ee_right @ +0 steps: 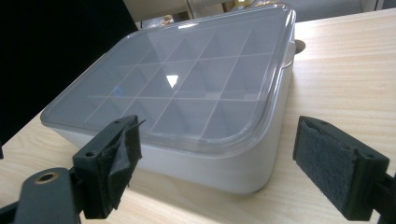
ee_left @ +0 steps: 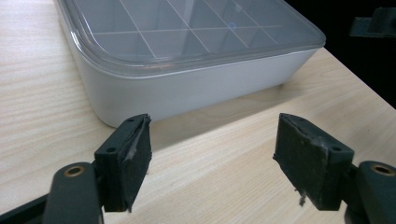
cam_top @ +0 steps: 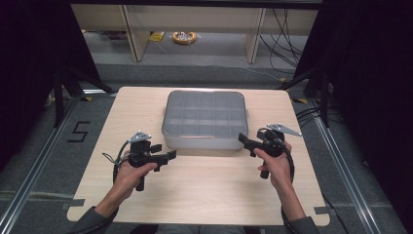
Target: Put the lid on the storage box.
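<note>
A white box with a clear lid [cam_top: 204,120] rests in the middle of the light wood table [cam_top: 195,185]; several empty compartments show through the lid. My left gripper [cam_top: 170,155] hovers open near the box's front left corner, and the box [ee_left: 187,65] lies just beyond its jaws. My right gripper [cam_top: 242,140] is open beside the front right corner, and the box [ee_right: 187,102] sits close ahead between its spread jaws. Neither gripper holds anything. The other gripper's tip [ee_left: 373,23] shows far off at the upper right of the left gripper view.
Beyond the table's far edge are grey floor, wooden furniture legs [cam_top: 134,34] and a yellow roll [cam_top: 184,37]. Black frames and cables [cam_top: 311,83] stand at both sides. A "5" is marked on the floor [cam_top: 78,131] to the left.
</note>
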A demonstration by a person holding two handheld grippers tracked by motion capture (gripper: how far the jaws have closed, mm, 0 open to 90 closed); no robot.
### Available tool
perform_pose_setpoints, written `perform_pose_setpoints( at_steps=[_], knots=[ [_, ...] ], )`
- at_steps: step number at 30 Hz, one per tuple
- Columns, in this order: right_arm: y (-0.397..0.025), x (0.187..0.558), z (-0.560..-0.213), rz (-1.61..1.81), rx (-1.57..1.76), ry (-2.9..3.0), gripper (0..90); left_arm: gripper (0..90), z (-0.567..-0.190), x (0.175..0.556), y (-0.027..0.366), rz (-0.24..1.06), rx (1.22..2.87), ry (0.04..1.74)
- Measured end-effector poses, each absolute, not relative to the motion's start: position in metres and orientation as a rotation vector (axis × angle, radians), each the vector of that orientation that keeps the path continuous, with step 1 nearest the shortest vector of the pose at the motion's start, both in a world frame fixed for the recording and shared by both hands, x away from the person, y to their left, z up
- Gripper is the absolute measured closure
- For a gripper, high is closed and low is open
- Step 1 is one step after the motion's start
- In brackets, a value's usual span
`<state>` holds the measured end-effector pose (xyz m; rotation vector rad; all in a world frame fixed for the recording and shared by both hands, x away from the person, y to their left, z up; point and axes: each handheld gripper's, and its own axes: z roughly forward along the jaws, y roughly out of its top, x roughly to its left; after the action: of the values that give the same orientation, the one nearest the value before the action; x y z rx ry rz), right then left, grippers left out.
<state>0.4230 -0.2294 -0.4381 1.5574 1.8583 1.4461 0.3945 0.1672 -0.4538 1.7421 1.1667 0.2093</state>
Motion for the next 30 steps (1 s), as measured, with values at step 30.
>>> perform_pose_setpoints(
  at_steps=[30],
  knots=[
    [-0.216,0.397,-0.448,1.405,1.558,1.943,16.3,15.3,-0.481,0.362,0.177,0.161,1.796,1.110]
  ],
)
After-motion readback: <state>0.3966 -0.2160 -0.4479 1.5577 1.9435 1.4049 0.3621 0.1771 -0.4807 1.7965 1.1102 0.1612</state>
